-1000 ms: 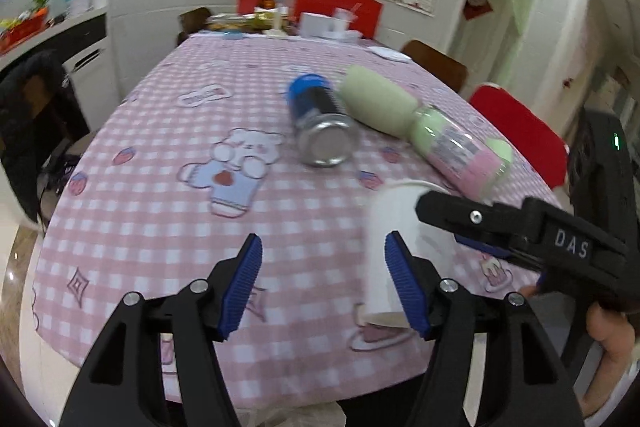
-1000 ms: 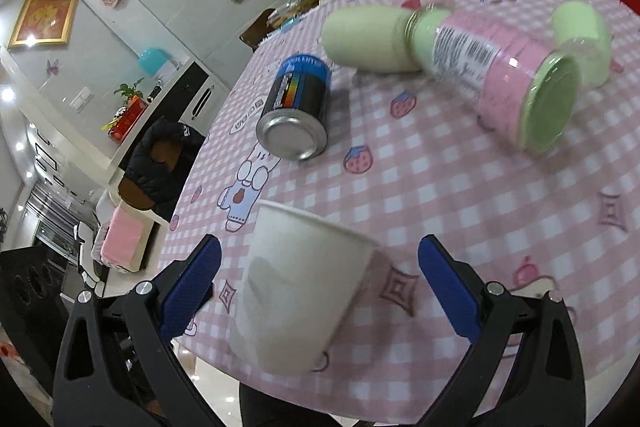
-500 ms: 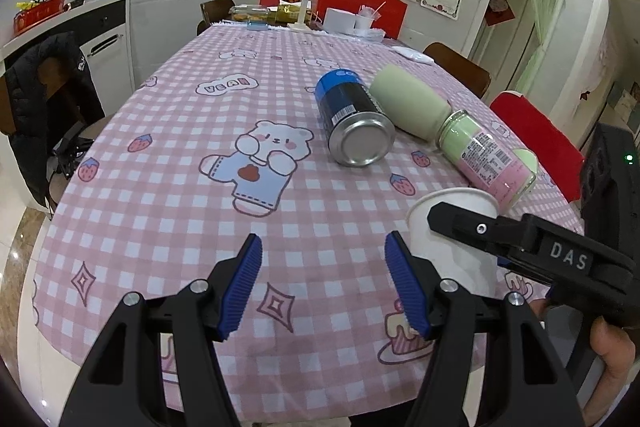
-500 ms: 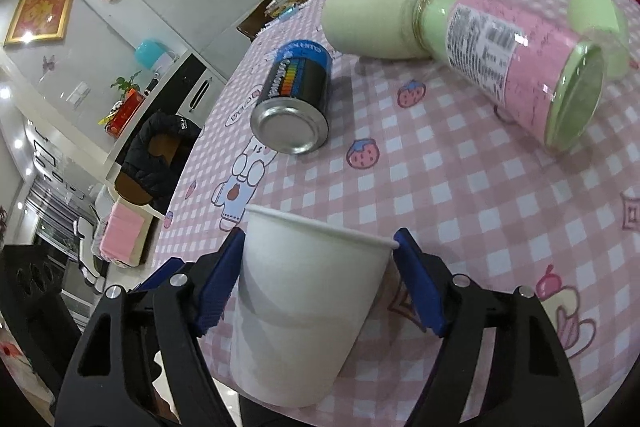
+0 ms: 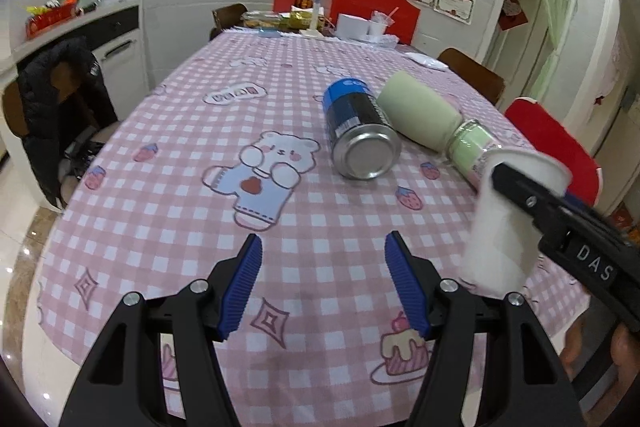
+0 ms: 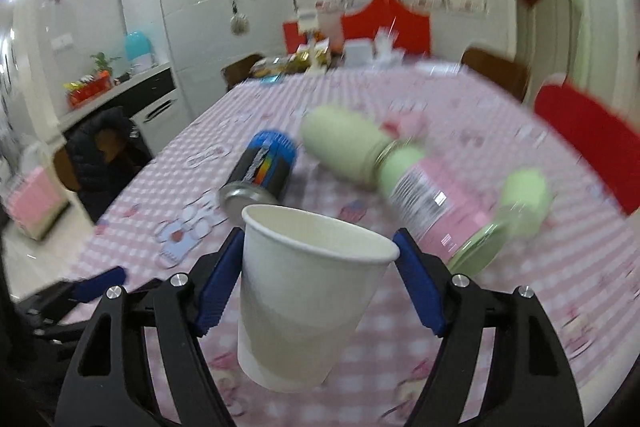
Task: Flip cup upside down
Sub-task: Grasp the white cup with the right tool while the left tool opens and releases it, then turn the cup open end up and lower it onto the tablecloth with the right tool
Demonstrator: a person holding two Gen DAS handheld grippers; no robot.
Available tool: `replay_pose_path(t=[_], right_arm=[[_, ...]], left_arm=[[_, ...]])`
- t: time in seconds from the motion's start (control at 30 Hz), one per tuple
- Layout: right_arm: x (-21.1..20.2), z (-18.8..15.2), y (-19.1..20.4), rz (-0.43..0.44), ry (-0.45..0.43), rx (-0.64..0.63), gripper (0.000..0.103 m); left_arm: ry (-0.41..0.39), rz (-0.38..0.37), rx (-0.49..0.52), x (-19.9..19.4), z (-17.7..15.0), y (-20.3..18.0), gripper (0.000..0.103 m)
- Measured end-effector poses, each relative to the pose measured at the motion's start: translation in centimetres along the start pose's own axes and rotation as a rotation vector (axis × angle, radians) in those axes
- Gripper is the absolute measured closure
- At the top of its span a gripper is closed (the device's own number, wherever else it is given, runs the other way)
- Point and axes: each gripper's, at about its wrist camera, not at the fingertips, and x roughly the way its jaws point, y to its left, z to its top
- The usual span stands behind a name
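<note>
My right gripper (image 6: 318, 283) is shut on a white paper cup (image 6: 304, 291), its blue pads pressing the cup's sides just below the rim. The cup is held mouth-up, a little tilted, above the near edge of the pink checked table (image 6: 560, 267). In the left wrist view the same cup (image 5: 504, 227) shows at the right, clamped by the right gripper's black finger (image 5: 552, 215). My left gripper (image 5: 322, 287) is open and empty, low over the table's front part, left of the cup.
A blue-and-black can (image 5: 358, 135) lies on its side mid-table. A pale green bottle (image 5: 420, 115) and a pink-labelled jar (image 6: 436, 203) lie beside it. A red chair (image 5: 556, 147) stands at the right, a black coat on a chair (image 5: 56, 107) at the left.
My right gripper closed on the cup and lifted it off the table, turning it more upright. The left gripper stayed open and pulled back slightly.
</note>
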Motion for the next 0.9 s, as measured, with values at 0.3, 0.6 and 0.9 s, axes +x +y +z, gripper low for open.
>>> replay_pose_path(t=[0.3, 0.6, 0.9], right_arm=[[2.3, -0.9, -0.4, -0.052, -0.036, -0.066, 0.031], [1.5, -1.9, 0.0, -0.050, -0.041, -0.084, 0.030], [0.5, -2.6, 0.5, -0.023, -0.025, -0.076, 0.029]], left_arm=[[0.016, 0.022, -0.001, 0.5, -0.2, 0.0, 0.039], [0.040, 0.018, -0.001, 1.2, -0.5, -0.2, 0.039], [0.023, 0.017, 0.015, -0.4, -0.6, -0.8, 0.039]])
